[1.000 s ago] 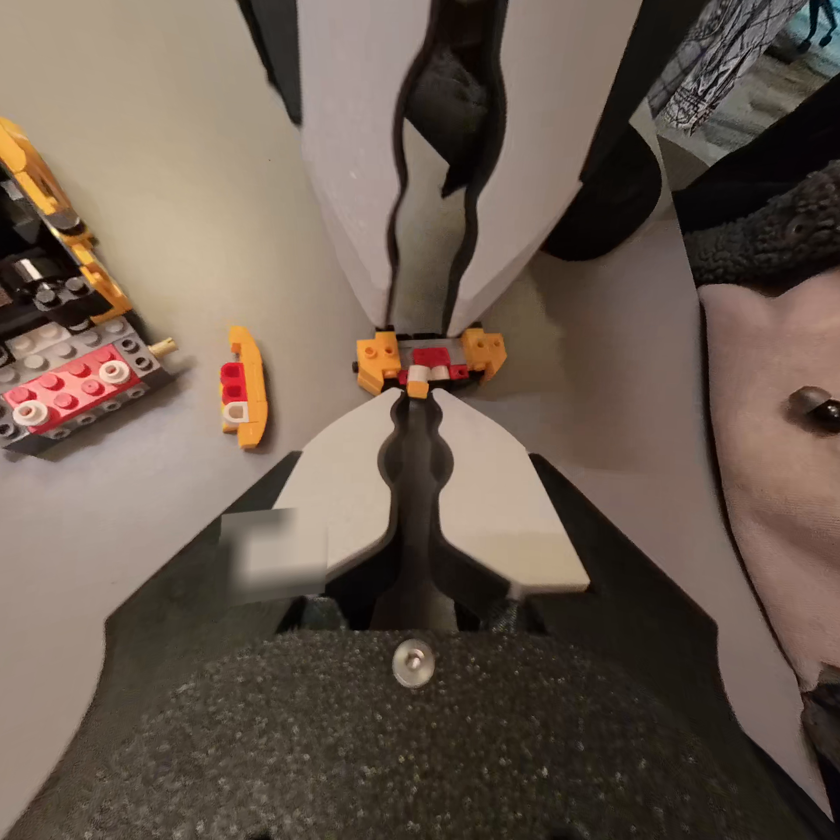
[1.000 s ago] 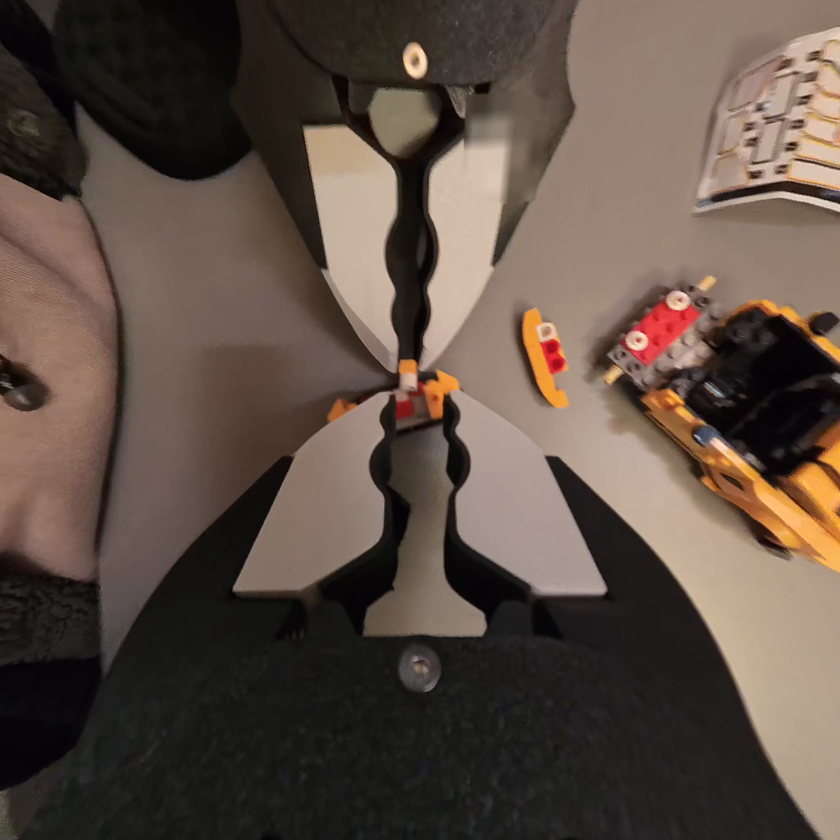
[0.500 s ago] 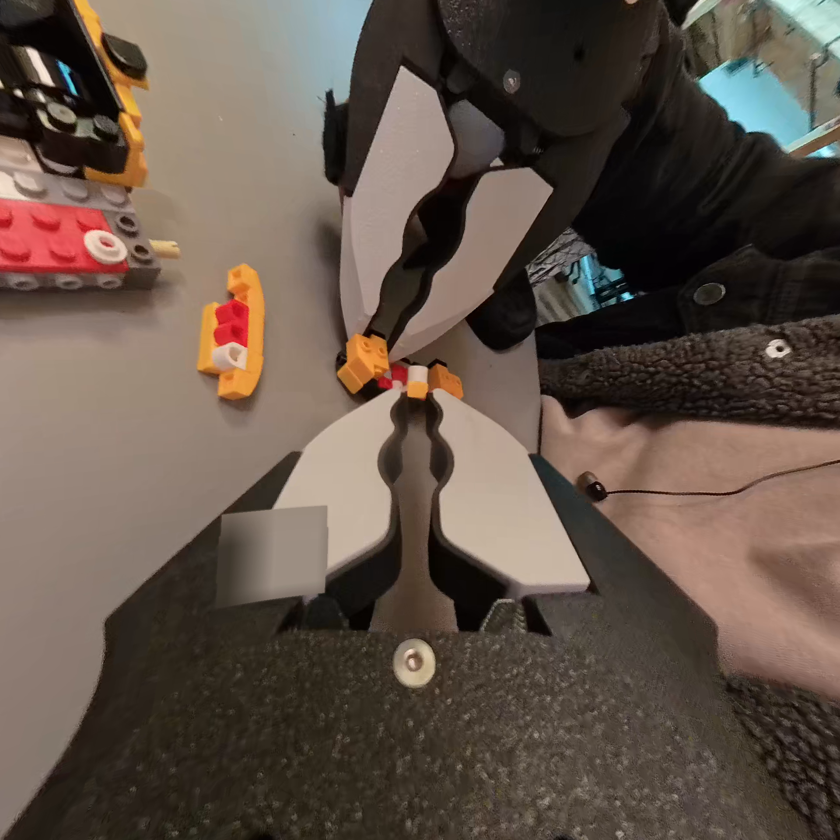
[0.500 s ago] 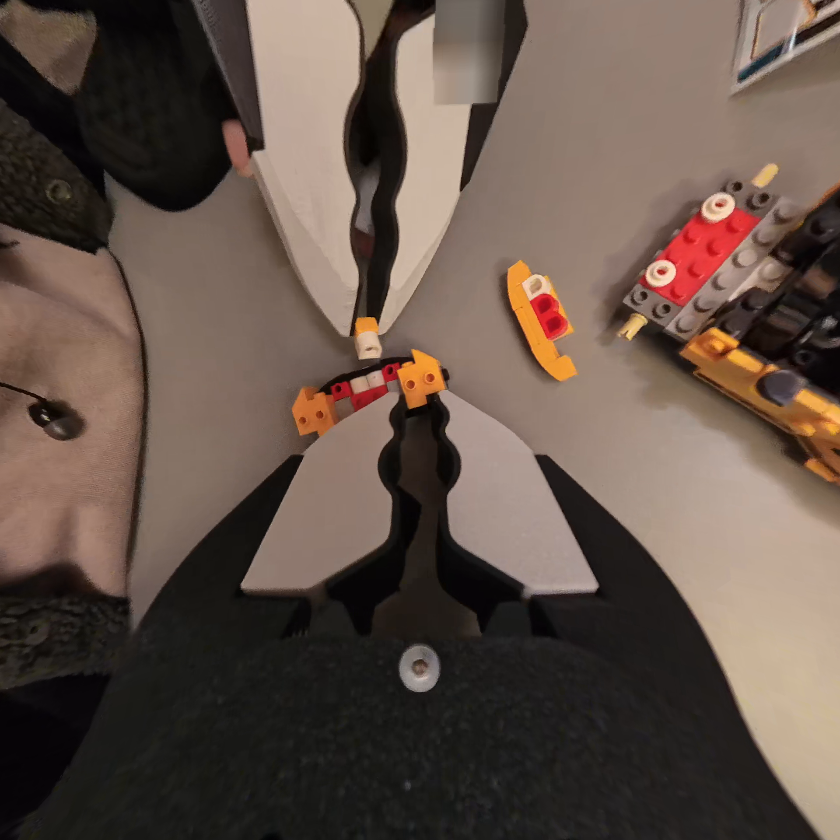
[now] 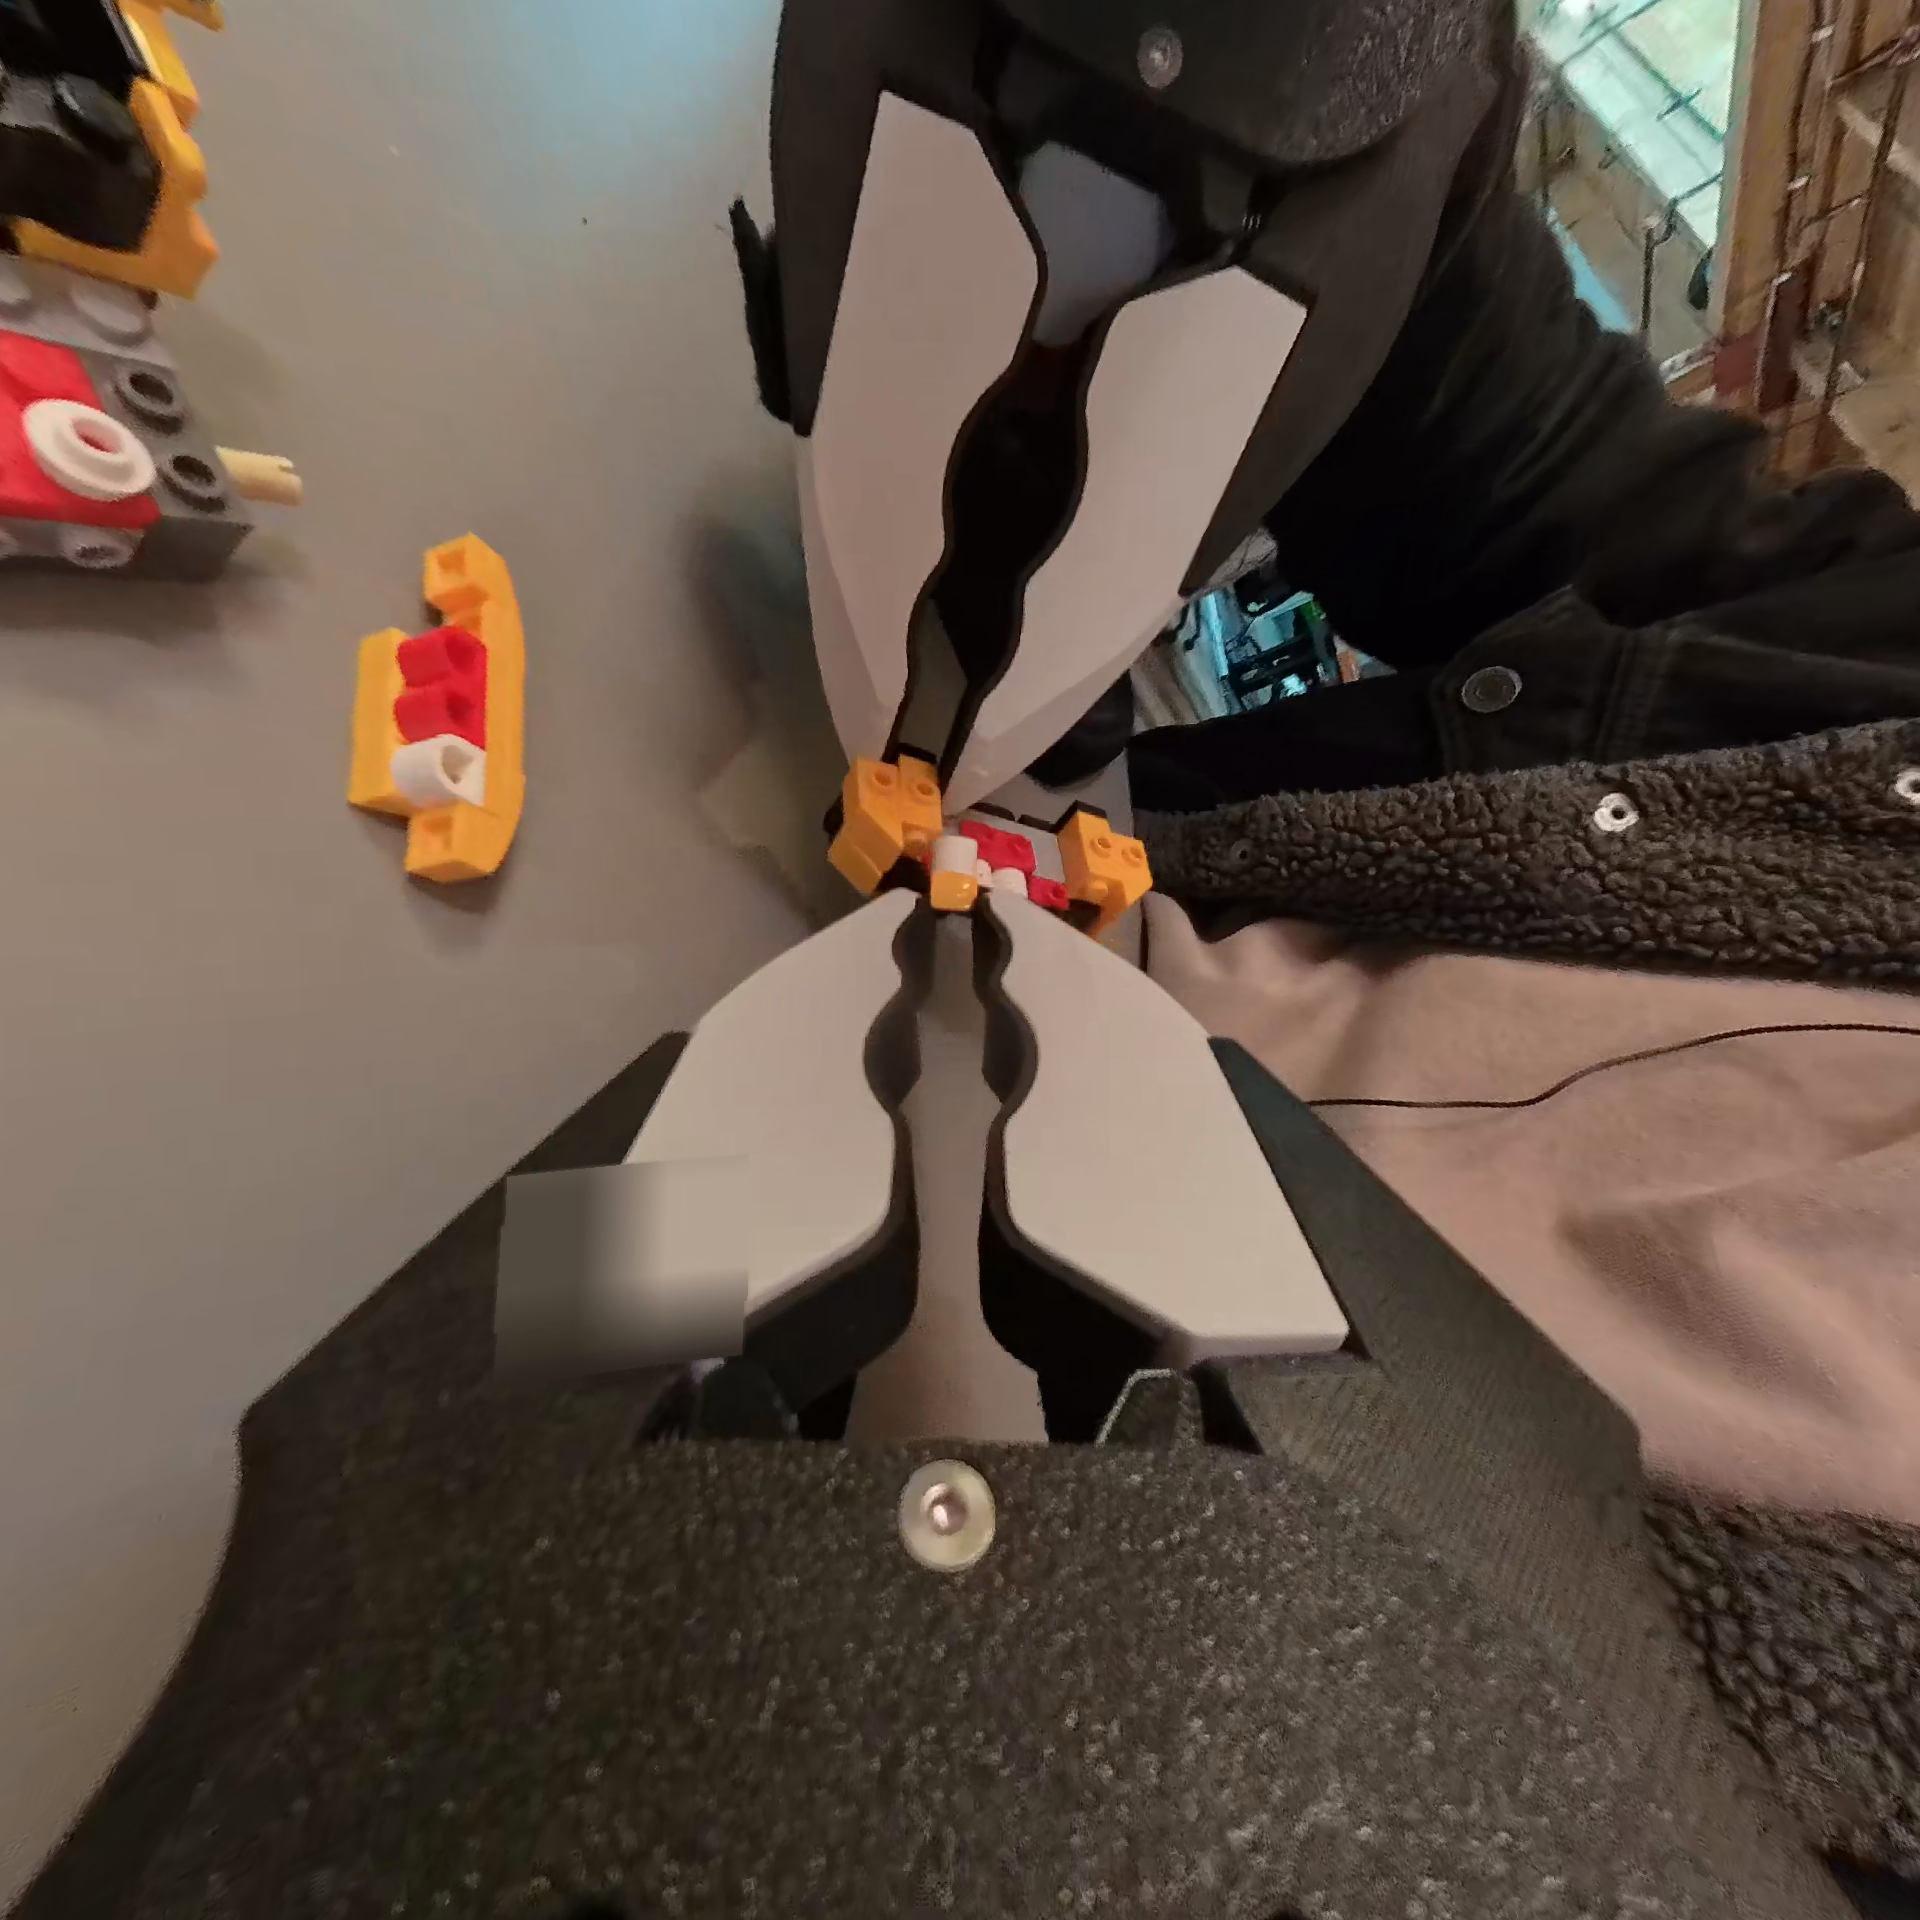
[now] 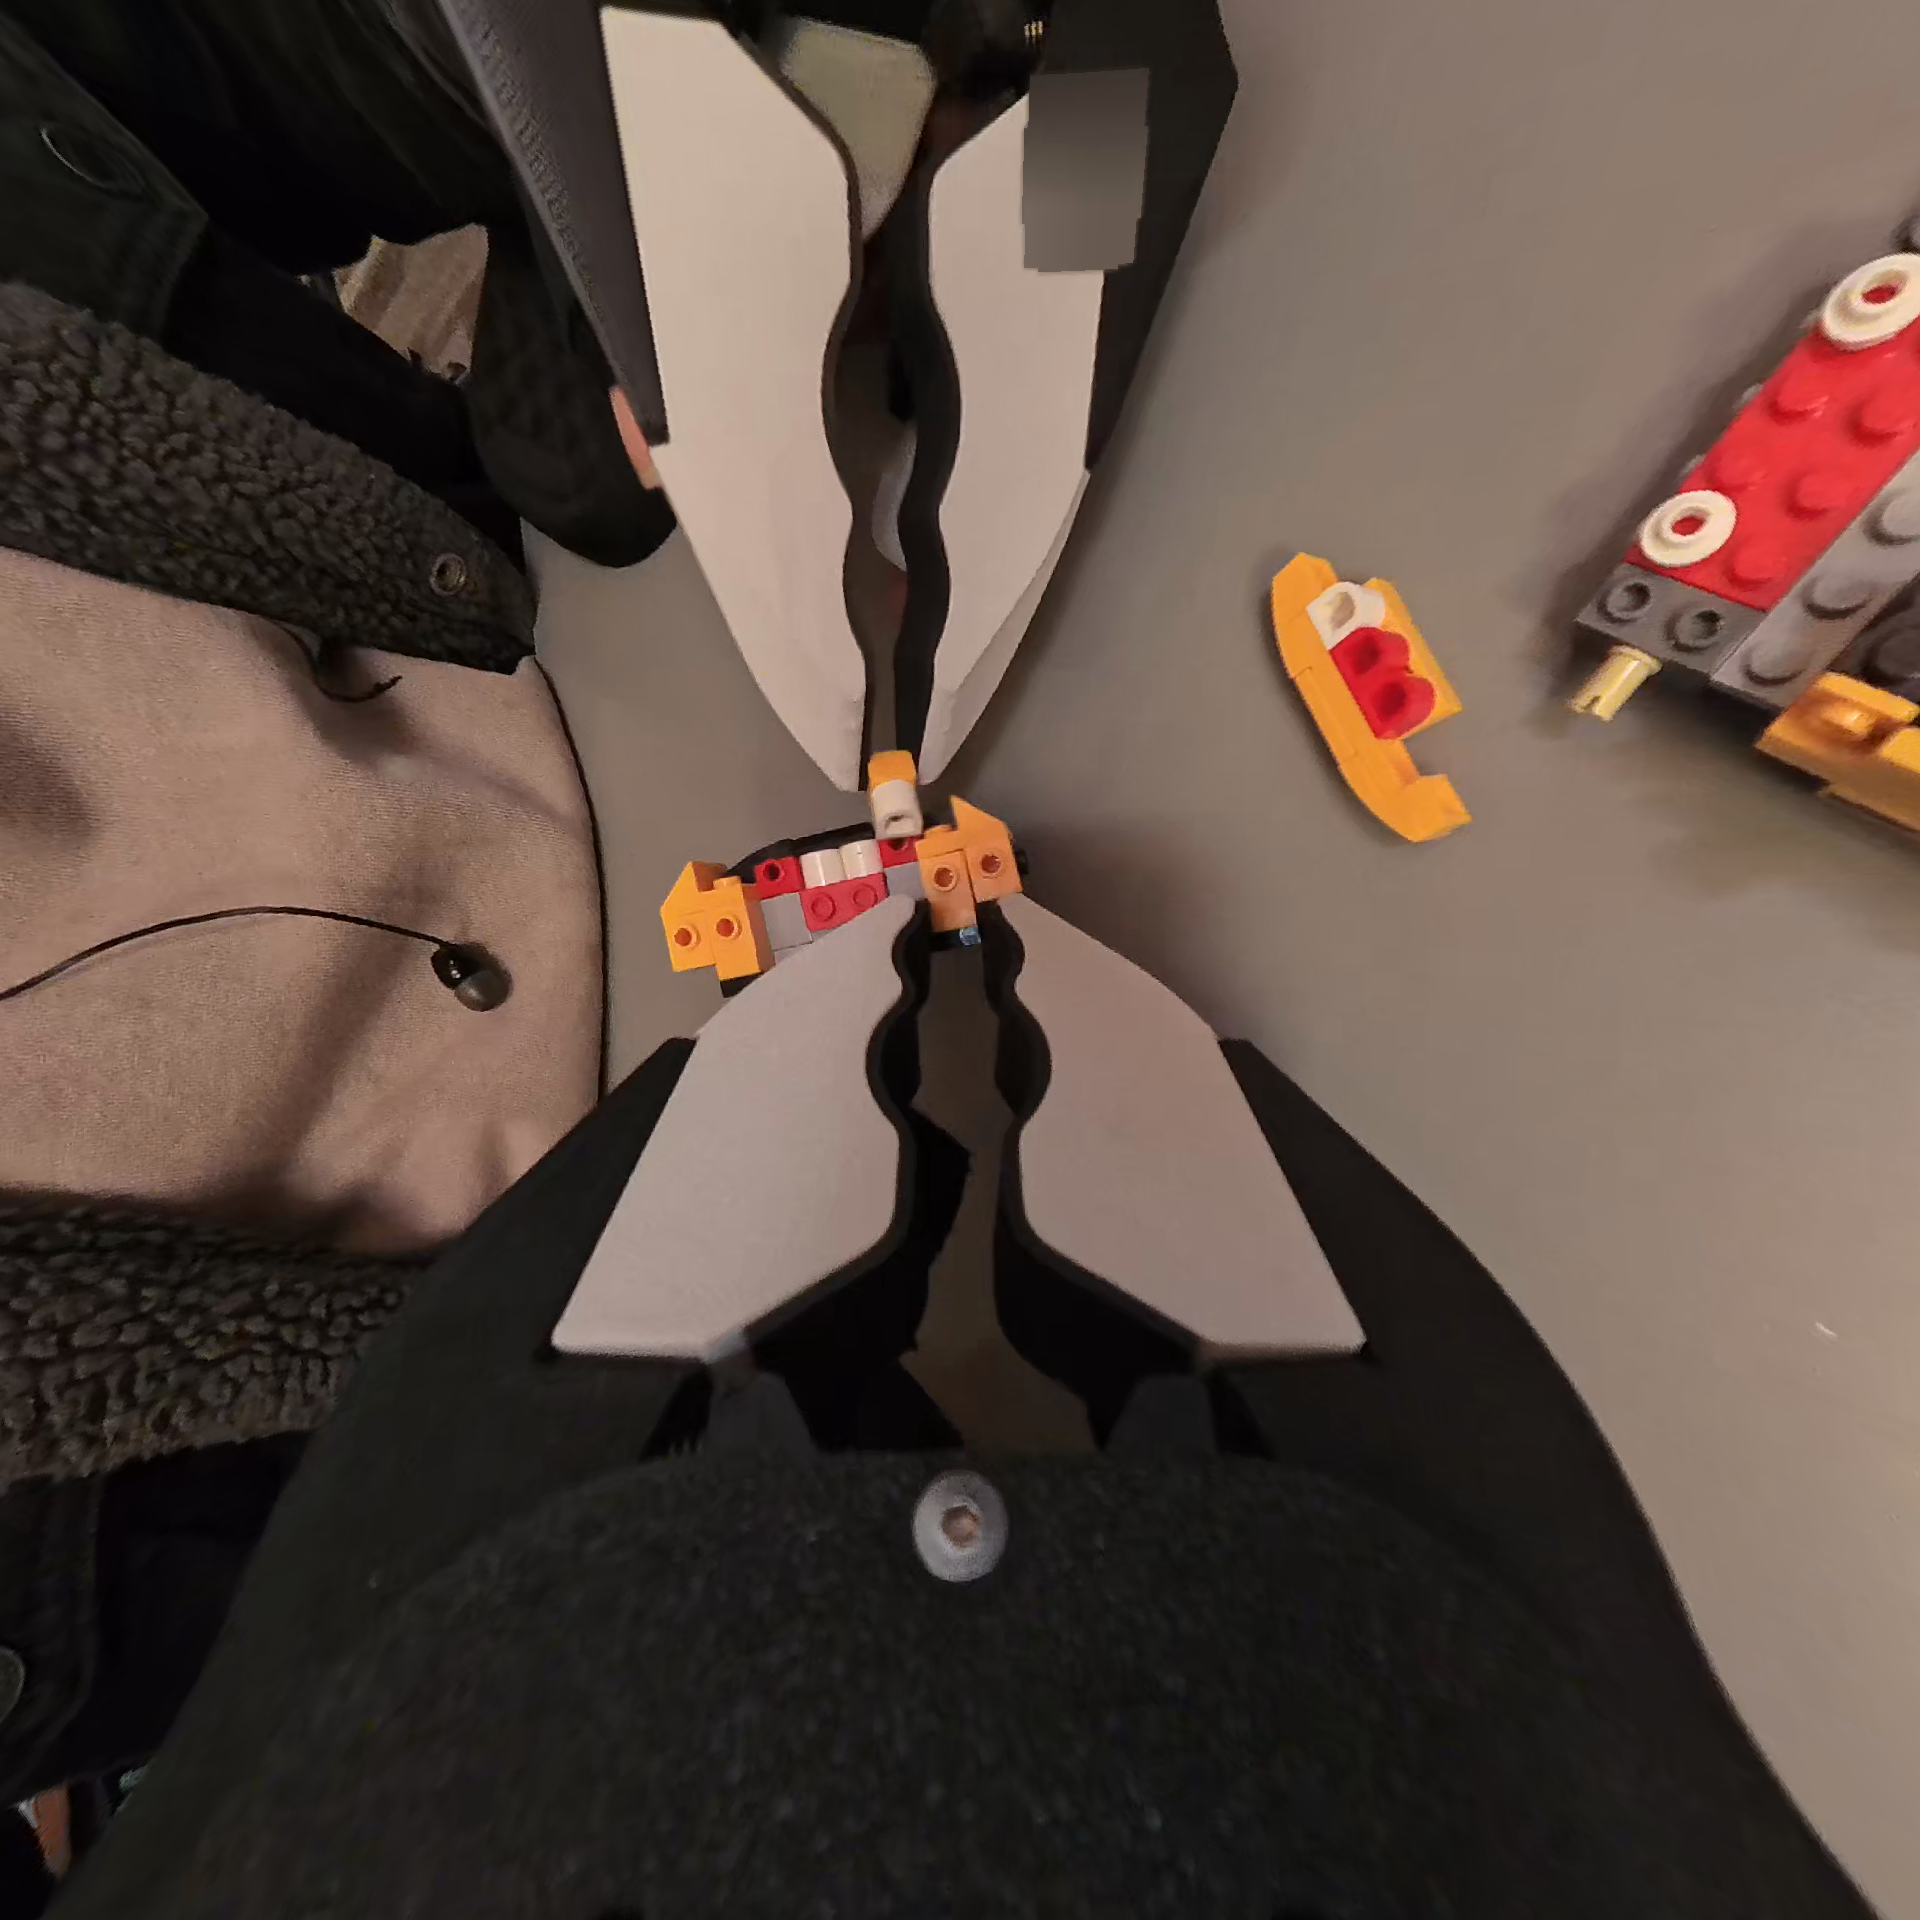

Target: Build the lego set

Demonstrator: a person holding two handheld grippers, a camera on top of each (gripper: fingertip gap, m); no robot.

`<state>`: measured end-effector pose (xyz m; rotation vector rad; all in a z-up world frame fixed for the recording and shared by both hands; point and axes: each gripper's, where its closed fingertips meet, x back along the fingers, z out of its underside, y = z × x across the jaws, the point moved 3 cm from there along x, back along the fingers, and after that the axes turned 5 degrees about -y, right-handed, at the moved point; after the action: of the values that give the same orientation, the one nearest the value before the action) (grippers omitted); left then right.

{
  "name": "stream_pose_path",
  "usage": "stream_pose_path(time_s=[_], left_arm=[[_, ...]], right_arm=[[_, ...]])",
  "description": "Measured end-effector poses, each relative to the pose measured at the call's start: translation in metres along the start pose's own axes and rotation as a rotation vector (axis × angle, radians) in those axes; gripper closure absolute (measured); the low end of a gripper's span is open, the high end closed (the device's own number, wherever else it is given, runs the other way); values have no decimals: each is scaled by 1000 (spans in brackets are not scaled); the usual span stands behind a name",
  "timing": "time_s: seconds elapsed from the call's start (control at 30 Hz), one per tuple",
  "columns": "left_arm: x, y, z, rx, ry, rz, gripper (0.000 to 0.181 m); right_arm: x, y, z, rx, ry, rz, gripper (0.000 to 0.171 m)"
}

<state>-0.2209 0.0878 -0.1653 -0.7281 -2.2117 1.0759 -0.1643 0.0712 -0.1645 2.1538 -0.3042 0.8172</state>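
A small sub-assembly (image 6: 831,894) of orange, red, white and grey bricks is held above the grey table's near edge. My right gripper (image 6: 961,920) is shut on its orange right end. In the left wrist view the sub-assembly (image 5: 1039,857) lies crosswise, and the right gripper (image 5: 935,769) comes down from the top onto its left orange end. My left gripper (image 5: 948,909) is shut on a small orange-and-white piece (image 5: 953,873). That piece (image 6: 894,800) touches the sub-assembly's top row, with the left gripper (image 6: 894,764) opposite mine.
A curved orange part (image 5: 442,717) with red and white bricks lies on the table (image 5: 312,1039), also in the right wrist view (image 6: 1361,696). The car body with its red plate (image 6: 1787,499) sits beyond it. A person's jacket and an earphone (image 6: 473,977) are at the table's edge. The tips of both grippers are at nearly the same place.
Half a second ago the small piece hung clear of the sub-assembly; now it rests against the top row. Both grippers have tilted and shifted toward the table's edge, still holding their parts.
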Motion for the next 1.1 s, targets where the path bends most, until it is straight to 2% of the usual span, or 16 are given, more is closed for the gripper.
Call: stream_pose_path(time_s=[0.3, 0.77, 1.1], left_arm=[[-6, 4, 9, -72, 76, -79, 174], [-11, 4, 15, -301, 185, -274, 174], [-11, 4, 16, -368, 203, -294, 174]], right_arm=[[-8, -1, 4, 19, 100, 40, 162], [-13, -2, 5, 94, 106, 83, 161], [-12, -3, 5, 153, 104, 118, 161]])
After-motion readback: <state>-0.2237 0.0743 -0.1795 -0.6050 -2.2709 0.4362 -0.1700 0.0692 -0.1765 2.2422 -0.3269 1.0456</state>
